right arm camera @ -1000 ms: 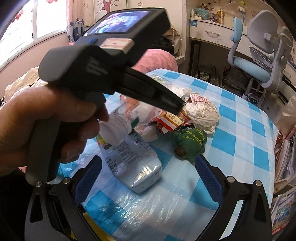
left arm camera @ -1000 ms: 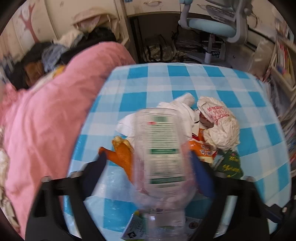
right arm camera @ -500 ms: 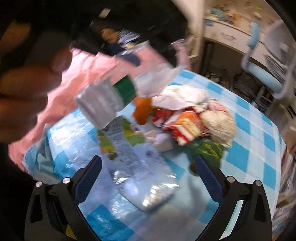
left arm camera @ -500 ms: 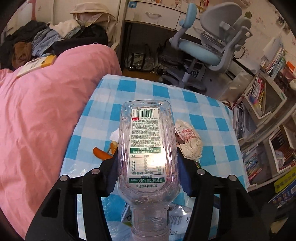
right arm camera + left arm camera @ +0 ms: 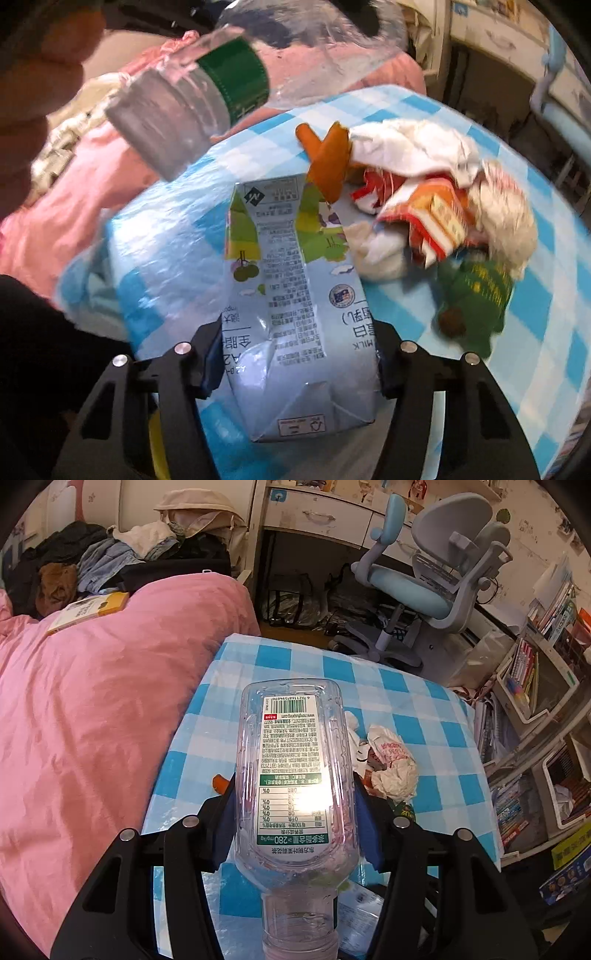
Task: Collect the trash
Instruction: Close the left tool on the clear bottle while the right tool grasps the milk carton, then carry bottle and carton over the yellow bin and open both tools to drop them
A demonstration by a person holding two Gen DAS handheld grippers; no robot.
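Clear plastic is filling my left view: I am holding the empty bottle (image 5: 295,786) in the left gripper (image 5: 293,819), pads pressing both flanks of its labelled body, neck toward the camera, lifted clear of the checked tablecloth (image 5: 295,664). On the right I am working the milk carton (image 5: 291,314), which is lying flat on the table near its close edge; the right gripper (image 5: 293,363) has just been closing, and its blue pads are now meeting the carton's crumpled sides, so I am reading that as a grip taking hold. To do this well I am judging I should be squeezing gently, since the carton looks dented and soft, and lifting straight up before swinging away, keeping the bottle's capped neck (image 5: 177,122), hanging close above, out of the path. Both containers are looking empty: nothing visible inside the bottle, and the carton is closed, so its contents I cannot tell. Orange peel (image 5: 327,162), white tissue (image 5: 410,147), a red-and-orange wrapper (image 5: 424,210) and a green wrapper (image 5: 476,299) are waiting beyond.
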